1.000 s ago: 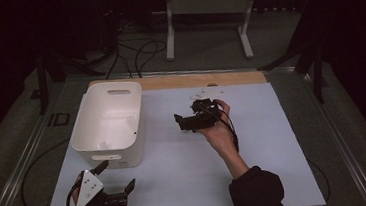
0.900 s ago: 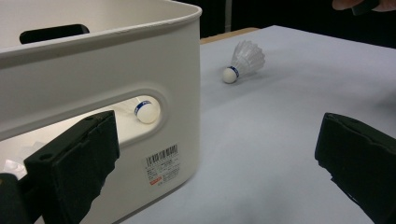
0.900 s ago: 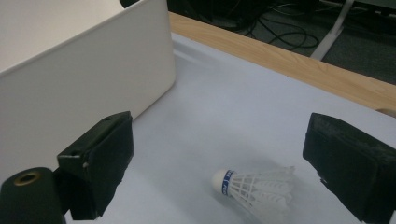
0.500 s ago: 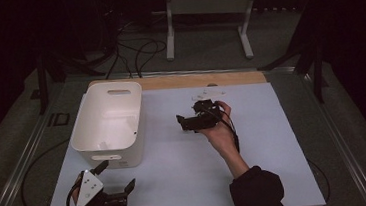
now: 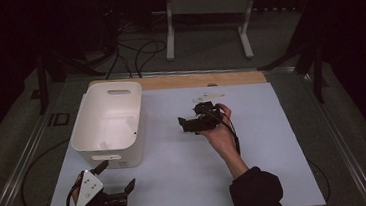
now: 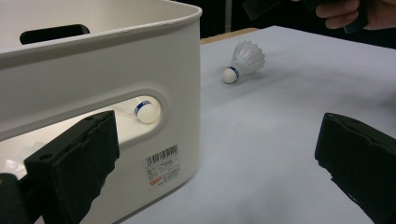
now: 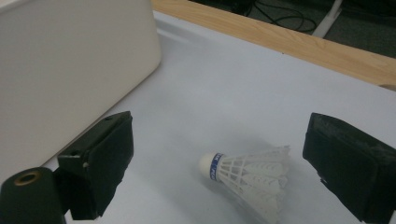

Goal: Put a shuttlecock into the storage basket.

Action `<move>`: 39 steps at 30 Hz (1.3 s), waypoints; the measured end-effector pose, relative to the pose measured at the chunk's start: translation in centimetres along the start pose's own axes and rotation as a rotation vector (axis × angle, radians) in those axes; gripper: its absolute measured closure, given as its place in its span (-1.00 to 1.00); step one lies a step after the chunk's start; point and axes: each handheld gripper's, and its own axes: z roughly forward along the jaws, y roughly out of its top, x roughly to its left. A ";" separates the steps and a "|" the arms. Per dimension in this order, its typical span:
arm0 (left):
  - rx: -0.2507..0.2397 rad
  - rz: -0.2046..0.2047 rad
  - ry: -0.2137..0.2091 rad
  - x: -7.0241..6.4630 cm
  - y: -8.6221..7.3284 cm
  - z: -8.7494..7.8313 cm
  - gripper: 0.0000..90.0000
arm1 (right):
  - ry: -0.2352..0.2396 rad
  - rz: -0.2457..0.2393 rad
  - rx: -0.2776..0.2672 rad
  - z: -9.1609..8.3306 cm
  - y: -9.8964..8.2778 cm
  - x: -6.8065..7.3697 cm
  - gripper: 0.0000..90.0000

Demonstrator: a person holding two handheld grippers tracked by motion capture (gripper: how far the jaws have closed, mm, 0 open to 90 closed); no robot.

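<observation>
A white feather shuttlecock (image 7: 252, 179) with a blue-banded cork lies on its side on the pale mat. My right gripper (image 7: 219, 144) hangs open over it, one jaw on each side, touching nothing. In the high view this right gripper (image 5: 184, 124) sits mid-table, to the right of the white bin (image 5: 91, 141). From the left gripper view the same shuttlecock (image 6: 245, 59) lies beyond the bin's corner. A second shuttlecock (image 6: 147, 110) shows inside the bin through its handle slot. My left gripper (image 5: 116, 176) is open and empty at the bin's near end wall (image 6: 177, 116).
A wooden strip (image 5: 199, 79) runs along the far edge of the mat. Past the table are a grey metal stand (image 5: 208, 10) and loose cables (image 5: 136, 52) on the floor. Bare mat (image 5: 275, 145) lies right of the right hand.
My right gripper has drifted slightly nearer and lower over the mat. The left gripper and the bin have stayed put.
</observation>
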 end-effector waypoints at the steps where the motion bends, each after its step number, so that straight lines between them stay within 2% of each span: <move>1: -0.001 -0.001 0.000 0.0 0.0 0.0 -0.99 | -0.002 0.000 -0.001 0.1 -0.1 0.0 -0.81; 39: 0.001 0.002 0.001 0.0 0.0 0.0 -0.99 | -0.006 0.034 0.067 1.6 -1.7 -0.6 -0.81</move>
